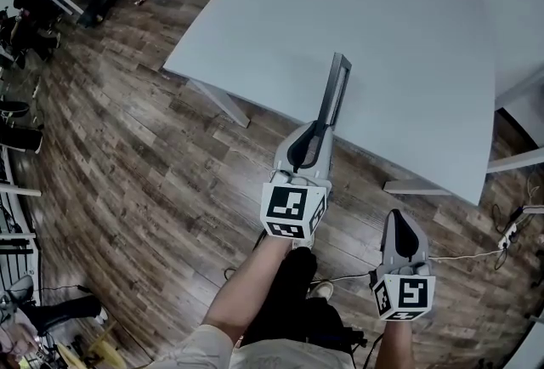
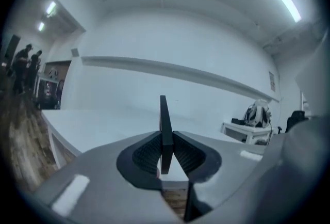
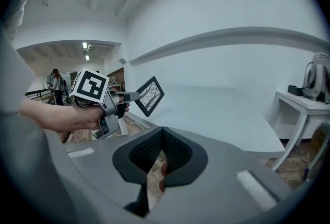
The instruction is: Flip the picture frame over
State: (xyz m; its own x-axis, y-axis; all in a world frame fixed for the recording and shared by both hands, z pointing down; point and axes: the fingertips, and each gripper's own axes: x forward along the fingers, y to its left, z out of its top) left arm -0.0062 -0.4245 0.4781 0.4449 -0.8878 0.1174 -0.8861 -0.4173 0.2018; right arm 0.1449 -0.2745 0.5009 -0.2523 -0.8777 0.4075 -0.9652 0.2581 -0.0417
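The left gripper (image 1: 316,134) is clamped on the picture frame (image 1: 334,93), holding it on edge in the air at the near edge of the bare white table (image 1: 399,27). The right gripper (image 1: 400,221) hangs lower over the wood-plank floor (image 1: 127,155), its jaws pressed together on nothing, in a white-walled room.

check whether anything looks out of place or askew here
Only the picture frame: it is off the table, clamped edge-on in the left claw and held tilted in the air. The right claw is shut on nothing, low over the floor. No damage or spill shows.
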